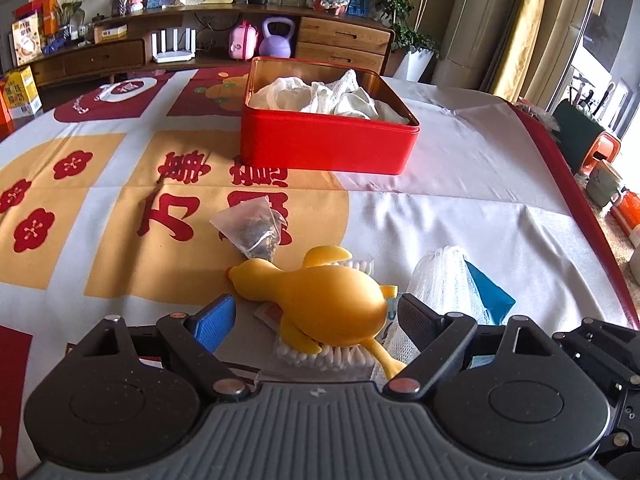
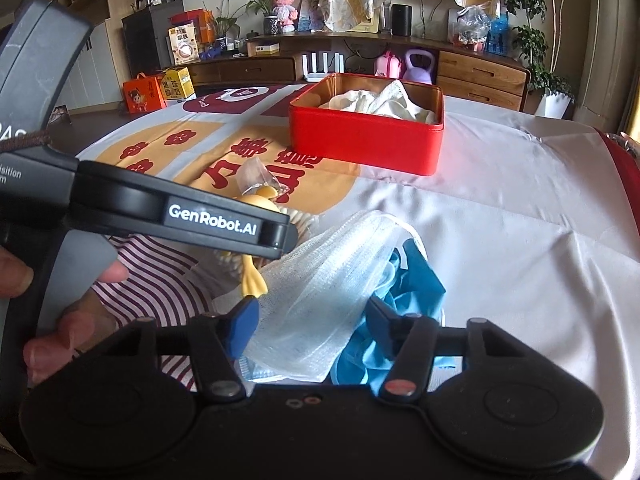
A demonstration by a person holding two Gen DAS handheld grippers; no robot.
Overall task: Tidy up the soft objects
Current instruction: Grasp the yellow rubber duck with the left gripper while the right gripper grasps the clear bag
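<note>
A yellow rubber chicken [image 1: 320, 300] lies on a pack of cotton swabs [image 1: 336, 356] on the tablecloth. My left gripper [image 1: 316, 312] is open, its fingers either side of the chicken's body. My right gripper [image 2: 312, 312] is open around a white mesh bag [image 2: 320, 292], with a blue cloth [image 2: 404, 280] next to it. The mesh bag [image 1: 440, 276] and the blue cloth [image 1: 486, 292] also show in the left wrist view. A red tin box [image 1: 320, 140] with white cloth [image 1: 332, 96] in it stands further back; it also shows in the right wrist view [image 2: 360, 140].
A clear tea bag packet [image 1: 252, 228] lies just beyond the chicken. The left gripper's body [image 2: 160, 208] crosses the right wrist view at left. A wooden sideboard [image 1: 120, 52] with clutter stands behind the table. The table's right edge [image 1: 576, 184] drops off.
</note>
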